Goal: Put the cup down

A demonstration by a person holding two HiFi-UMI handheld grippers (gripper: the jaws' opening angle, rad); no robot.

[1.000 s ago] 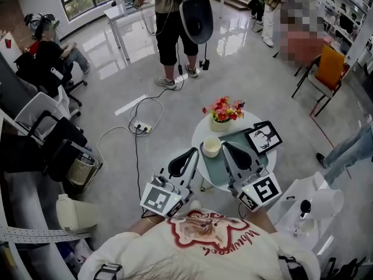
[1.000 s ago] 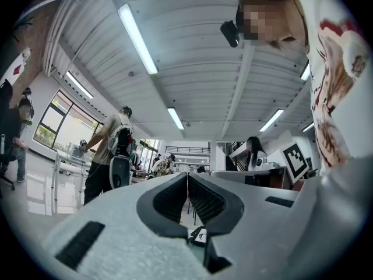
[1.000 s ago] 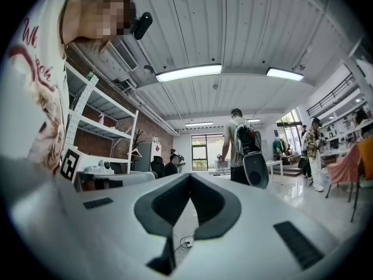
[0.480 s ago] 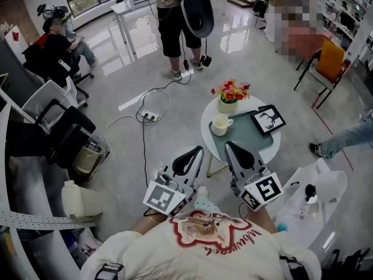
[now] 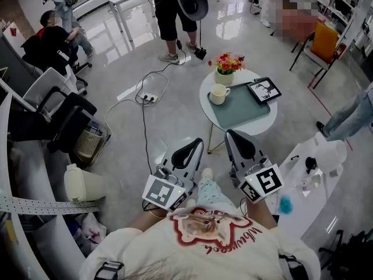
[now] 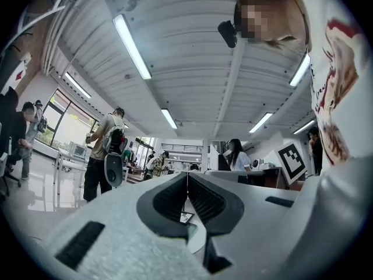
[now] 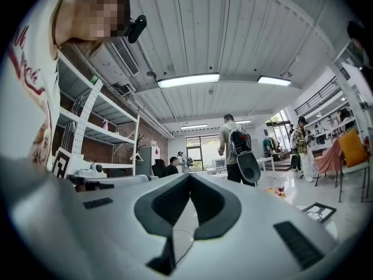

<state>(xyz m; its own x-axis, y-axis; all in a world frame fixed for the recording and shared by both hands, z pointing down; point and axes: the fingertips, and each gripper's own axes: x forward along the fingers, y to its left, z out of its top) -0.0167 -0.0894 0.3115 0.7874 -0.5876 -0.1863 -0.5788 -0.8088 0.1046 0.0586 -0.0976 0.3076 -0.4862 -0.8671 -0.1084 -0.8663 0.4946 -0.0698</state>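
A cream cup (image 5: 218, 93) stands upright on the round white table (image 5: 263, 123), at the left end of a grey-green mat (image 5: 240, 107). Both grippers are held close to my chest, well short of the table. My left gripper (image 5: 198, 143) is shut with nothing between its jaws, and my right gripper (image 5: 229, 135) is shut and empty too. In the left gripper view the jaw tips (image 6: 187, 175) meet. In the right gripper view the tips (image 7: 190, 177) touch as well.
A vase of flowers (image 5: 226, 67) and a framed picture (image 5: 264, 90) also stand on the table. A power strip with cables (image 5: 145, 98) lies on the floor to the left. A person (image 5: 178, 10) stands beyond, a white stand (image 5: 315, 168) is at my right, chairs (image 5: 55, 112) at left.
I have stepped back from the table: it and the cup have shifted up and away in the head view. Both grippers stayed shut and empty, close to my body.
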